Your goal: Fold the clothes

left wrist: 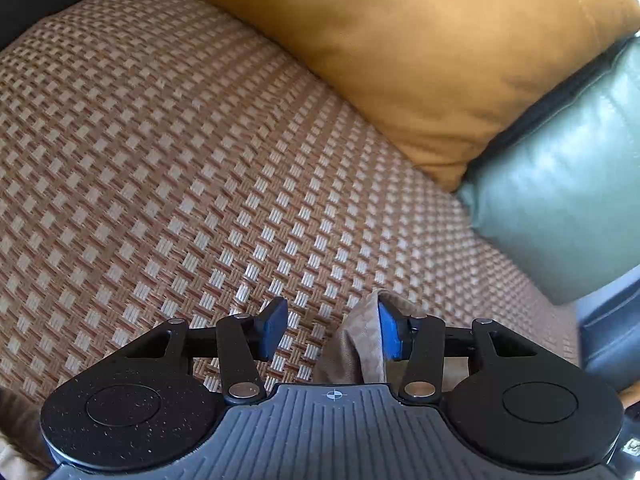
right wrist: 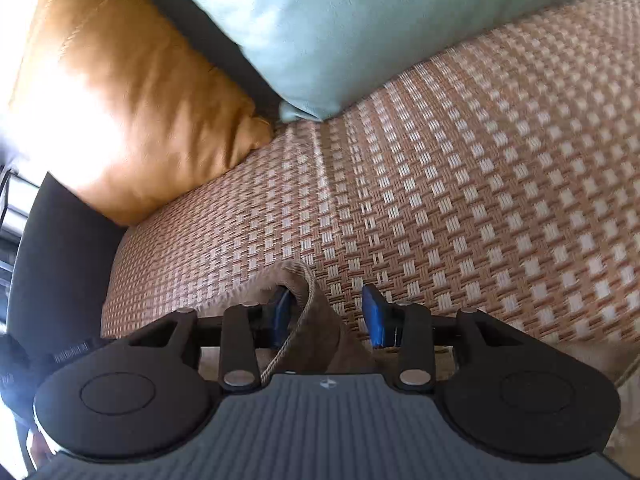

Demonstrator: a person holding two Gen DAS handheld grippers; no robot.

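Note:
A tan-brown garment lies on the woven seat mat [left wrist: 168, 168], and I see only its near edges. In the left wrist view, a fold of the garment [left wrist: 356, 348] rests against the inner face of the right blue pad [left wrist: 389, 332]. The left gripper [left wrist: 333, 330] is open, and bare mat shows across the gap to the other pad. In the right wrist view, the garment's ribbed edge [right wrist: 320, 332] and a light cord [right wrist: 298, 328] drape over the left pad. The right gripper [right wrist: 328, 316] is open, its right pad clear of the cloth.
An orange cushion [left wrist: 420, 52] and a pale green cushion [left wrist: 560, 184] lean at the back of the seat; the same orange cushion [right wrist: 128, 92] and green cushion [right wrist: 360, 20] show in the right wrist view. A dark sofa edge [right wrist: 56, 248] borders the mat on the left.

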